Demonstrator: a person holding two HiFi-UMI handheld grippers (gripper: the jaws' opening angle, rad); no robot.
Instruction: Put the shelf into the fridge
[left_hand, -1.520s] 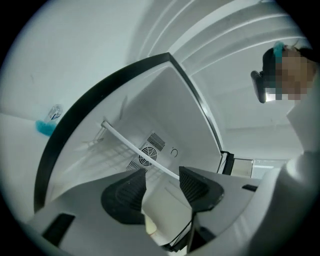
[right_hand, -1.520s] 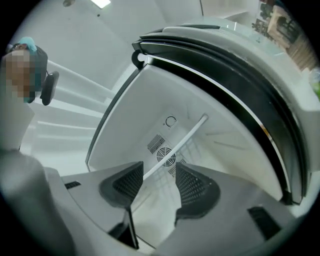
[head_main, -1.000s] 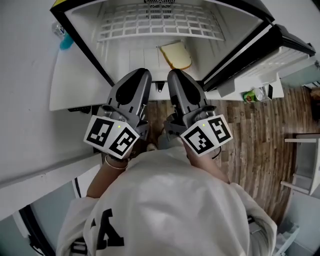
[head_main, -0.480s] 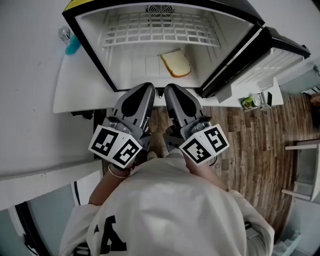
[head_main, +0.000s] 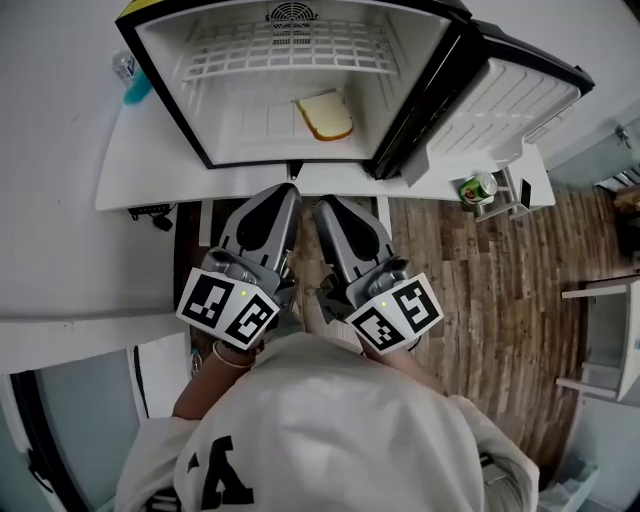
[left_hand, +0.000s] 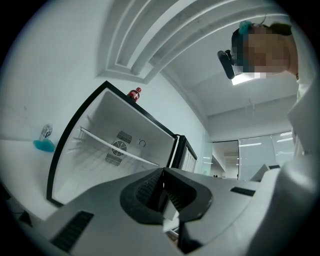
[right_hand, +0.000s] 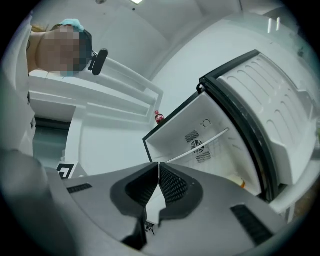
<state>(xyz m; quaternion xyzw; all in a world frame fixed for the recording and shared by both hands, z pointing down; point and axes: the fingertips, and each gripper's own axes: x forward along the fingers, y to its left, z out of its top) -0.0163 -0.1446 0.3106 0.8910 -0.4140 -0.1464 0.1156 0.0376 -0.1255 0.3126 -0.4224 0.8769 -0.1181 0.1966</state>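
The small fridge (head_main: 160, 80) stands open on a low white stand. Its white wire shelf (head_main: 290, 50) sits level on the rails in the upper part, and shows as a white bar (left_hand: 115, 147) in the left gripper view and as the same shelf (right_hand: 200, 145) in the right gripper view. A slice of bread (head_main: 323, 116) lies on the fridge floor. My left gripper (head_main: 285, 192) and right gripper (head_main: 320, 205) hang side by side in front of the opening, clear of it. Both are shut with nothing between the jaws, as the left gripper (left_hand: 162, 172) and right gripper (right_hand: 158, 165) show in their own views.
The fridge door (head_main: 500, 100) swings open to the right. A red can (left_hand: 134, 93) stands on top of the fridge. A blue-based bottle (head_main: 133, 80) sits left of the fridge and a green can (head_main: 478, 188) beside the door. Wooden floor (head_main: 480, 300) lies below.
Both grippers have drawn back together from the fridge's front edge toward the person. The shelf and the bread have stayed in place inside.
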